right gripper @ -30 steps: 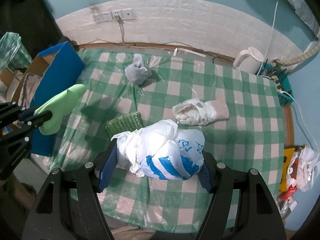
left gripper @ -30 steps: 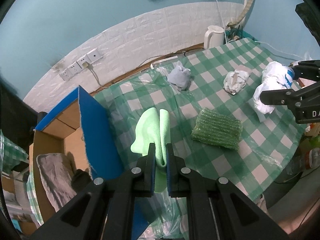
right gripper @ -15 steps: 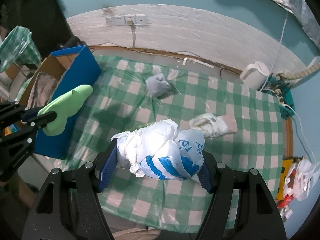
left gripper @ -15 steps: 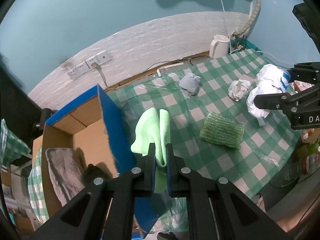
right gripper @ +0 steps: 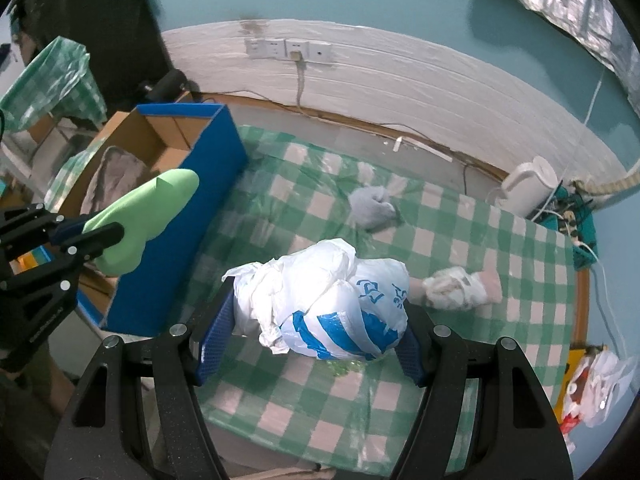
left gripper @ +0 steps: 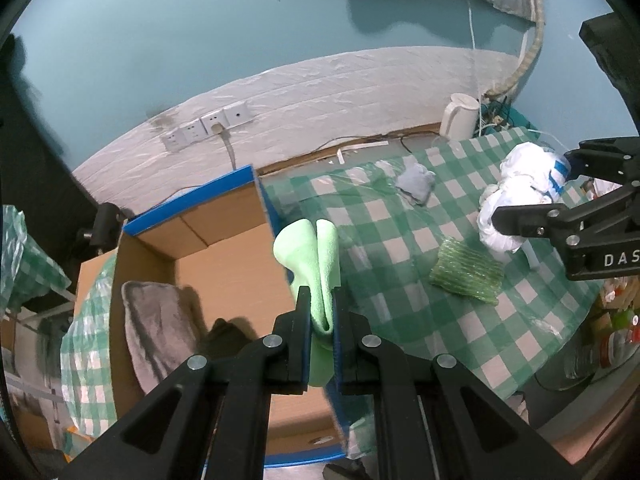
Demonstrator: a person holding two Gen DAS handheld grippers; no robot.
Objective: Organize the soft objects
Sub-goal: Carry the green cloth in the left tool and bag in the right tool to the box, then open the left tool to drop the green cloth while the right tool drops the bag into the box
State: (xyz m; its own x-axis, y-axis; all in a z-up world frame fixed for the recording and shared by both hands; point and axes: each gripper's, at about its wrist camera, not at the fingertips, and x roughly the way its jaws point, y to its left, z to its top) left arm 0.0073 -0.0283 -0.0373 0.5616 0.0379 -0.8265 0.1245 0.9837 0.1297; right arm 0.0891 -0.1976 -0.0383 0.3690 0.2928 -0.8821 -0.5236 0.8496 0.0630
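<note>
My left gripper (left gripper: 321,312) is shut on a folded light green cloth (left gripper: 312,256) and holds it in the air over the right wall of the blue-edged cardboard box (left gripper: 224,248); the cloth also shows in the right wrist view (right gripper: 144,216). A grey towel (left gripper: 156,328) lies inside the box. My right gripper (right gripper: 316,328) is shut on a crumpled white and blue plastic bag (right gripper: 328,304), held above the green checked table (right gripper: 460,240). A grey cloth ball (right gripper: 372,208), a white crumpled bag (right gripper: 456,288) and a green bubble-wrap pad (left gripper: 468,276) lie on the table.
A white kettle (right gripper: 528,188) and a tangle of cables (right gripper: 568,216) stand at the table's far right corner. Wall sockets (right gripper: 288,48) with a plugged cord sit on the white brick wall. Bags and bottles (right gripper: 592,384) lie beyond the table's right edge.
Both grippers have lifted and moved left with their loads. The green cloth now hangs at the box's wall rather than over the table. The box interior has come into view.
</note>
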